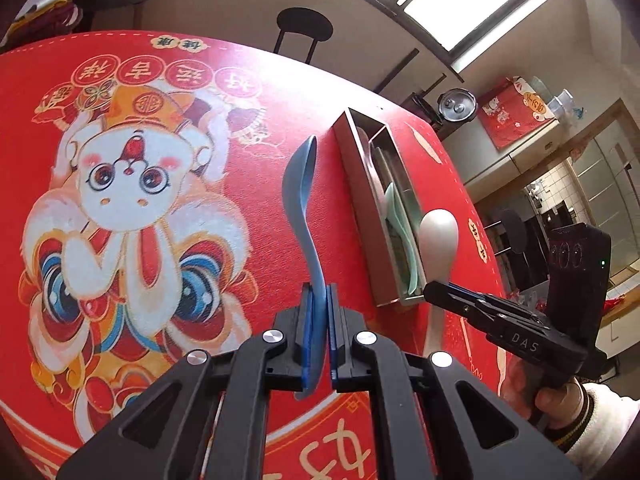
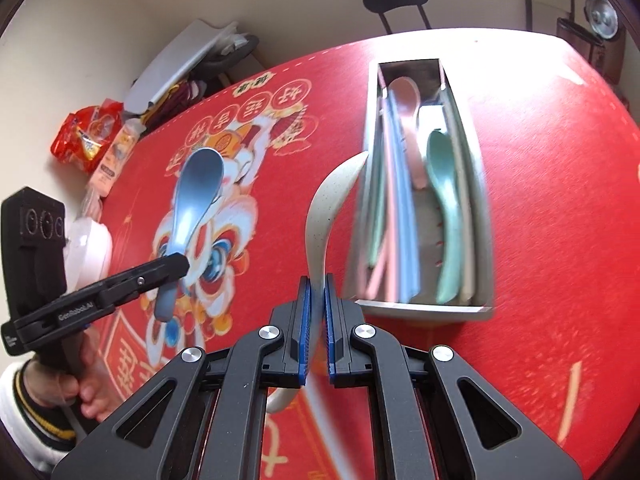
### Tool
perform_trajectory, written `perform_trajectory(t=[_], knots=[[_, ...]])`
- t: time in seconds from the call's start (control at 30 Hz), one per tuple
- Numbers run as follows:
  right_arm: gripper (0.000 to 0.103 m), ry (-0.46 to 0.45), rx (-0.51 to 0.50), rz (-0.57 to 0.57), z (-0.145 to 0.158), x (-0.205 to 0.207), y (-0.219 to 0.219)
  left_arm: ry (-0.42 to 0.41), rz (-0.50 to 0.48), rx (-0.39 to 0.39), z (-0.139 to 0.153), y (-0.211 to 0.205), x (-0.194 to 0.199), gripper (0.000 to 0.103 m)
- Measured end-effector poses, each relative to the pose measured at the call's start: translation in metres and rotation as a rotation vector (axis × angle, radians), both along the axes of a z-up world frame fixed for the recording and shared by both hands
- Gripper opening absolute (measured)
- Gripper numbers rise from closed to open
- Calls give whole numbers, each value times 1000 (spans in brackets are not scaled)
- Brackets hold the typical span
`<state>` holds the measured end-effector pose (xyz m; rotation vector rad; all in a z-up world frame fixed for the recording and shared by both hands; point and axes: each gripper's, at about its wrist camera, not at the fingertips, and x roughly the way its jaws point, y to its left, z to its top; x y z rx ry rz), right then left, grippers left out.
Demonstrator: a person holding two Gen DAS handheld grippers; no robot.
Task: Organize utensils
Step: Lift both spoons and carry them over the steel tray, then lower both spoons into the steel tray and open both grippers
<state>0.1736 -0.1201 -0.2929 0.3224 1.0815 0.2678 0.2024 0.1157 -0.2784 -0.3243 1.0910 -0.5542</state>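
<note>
My left gripper (image 1: 319, 300) is shut on the handle of a blue spoon (image 1: 300, 188), held above the red table; it also shows in the right wrist view (image 2: 198, 192). My right gripper (image 2: 318, 288) is shut on a beige spoon (image 2: 332, 196), bowl pointing at the near left side of the metal utensil box (image 2: 424, 308). In the left wrist view the beige spoon (image 1: 438, 234) hangs beside the box (image 1: 362, 208). The box holds a pink spoon (image 2: 408, 120), a green spoon (image 2: 442, 200) and several chopsticks.
A red printed tablecloth (image 1: 120, 200) covers the round table. Snack packets (image 2: 88, 136) and a white container (image 2: 90, 248) lie at the table's left edge. A black chair (image 2: 396, 0) stands behind the table. A pressure cooker (image 1: 456, 106) sits on a shelf beyond.
</note>
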Motion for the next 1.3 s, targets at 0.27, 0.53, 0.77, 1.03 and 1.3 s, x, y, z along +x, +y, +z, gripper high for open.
perform_trajectory(t=[0.27, 0.53, 0.77, 1.03, 1.3], knots=[[6, -13, -139, 39, 9, 42, -40, -29, -64, -32, 15, -63, 54, 7], [6, 54, -195, 83, -10, 77, -58, 49, -63, -65, -3, -117, 109, 6], [6, 91, -206, 122, -18, 88, -59, 125, -58, -57, -26, -146, 135, 6], [6, 117, -206, 124, -24, 94, -57, 152, -65, -36, -39, -163, 147, 6], [8, 128, -203, 99, -26, 97, -58, 137, -72, 15, -36, -170, 153, 7]])
